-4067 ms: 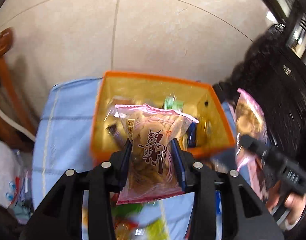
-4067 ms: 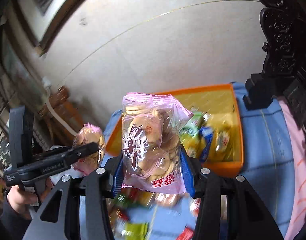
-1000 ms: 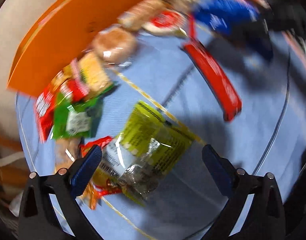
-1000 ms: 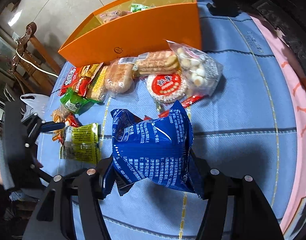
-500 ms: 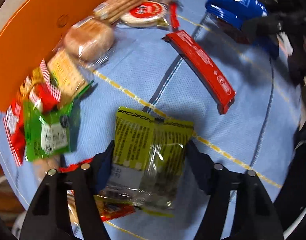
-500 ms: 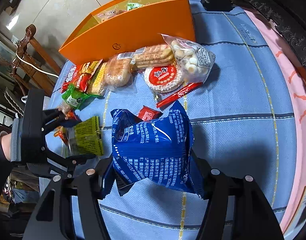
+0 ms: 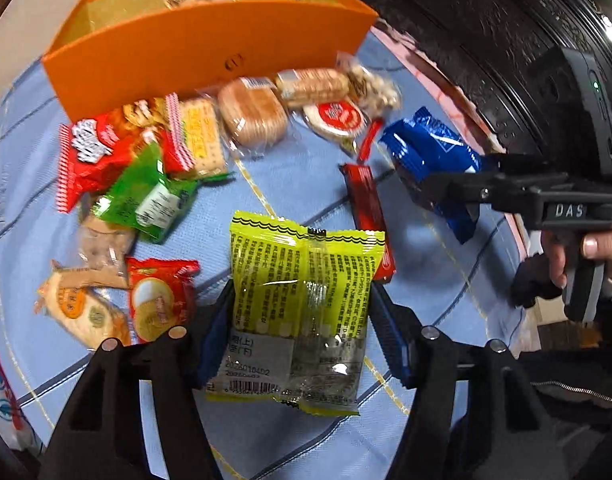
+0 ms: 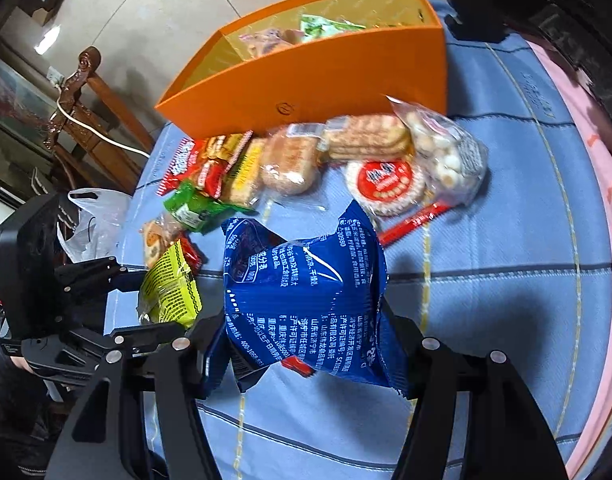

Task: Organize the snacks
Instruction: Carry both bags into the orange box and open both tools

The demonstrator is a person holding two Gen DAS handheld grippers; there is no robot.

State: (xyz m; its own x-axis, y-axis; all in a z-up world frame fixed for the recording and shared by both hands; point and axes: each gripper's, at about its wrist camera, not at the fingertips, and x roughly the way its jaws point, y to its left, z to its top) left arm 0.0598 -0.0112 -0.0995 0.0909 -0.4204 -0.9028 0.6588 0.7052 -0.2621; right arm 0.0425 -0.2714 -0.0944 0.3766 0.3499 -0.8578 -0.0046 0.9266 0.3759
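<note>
An orange box [image 7: 210, 52] stands at the far side of the blue checked cloth, with several snack packets inside it. My left gripper [image 7: 302, 304] is shut on a yellow-green snack packet [image 7: 302, 280] and holds it above the cloth. In the right wrist view that yellow-green packet [image 8: 170, 288] and the left gripper [image 8: 158, 304] appear at the left. My right gripper [image 8: 302, 320] is shut on a puffy blue packet [image 8: 302, 288], which hangs over the cloth in front of the orange box [image 8: 306, 80]. The left wrist view shows the right gripper [image 7: 430, 192] and the blue packet [image 7: 426, 148] at the right.
Loose snacks lie before the box: a red bag [image 7: 94, 148], a green packet [image 7: 146, 200], a round bun [image 7: 252, 116], a round red-labelled cracker [image 7: 334, 118], a red bar [image 7: 366, 208]. Dark carved furniture [image 7: 486, 40] borders the right. A wooden chair [image 8: 86, 112] and white plastic bag [image 8: 90, 216] stand at left.
The left gripper's wide-open jaws closed around the yellow-green packet, and it rose off the cloth while the view swung toward the box. The right gripper kept the blue packet and shifted only a little.
</note>
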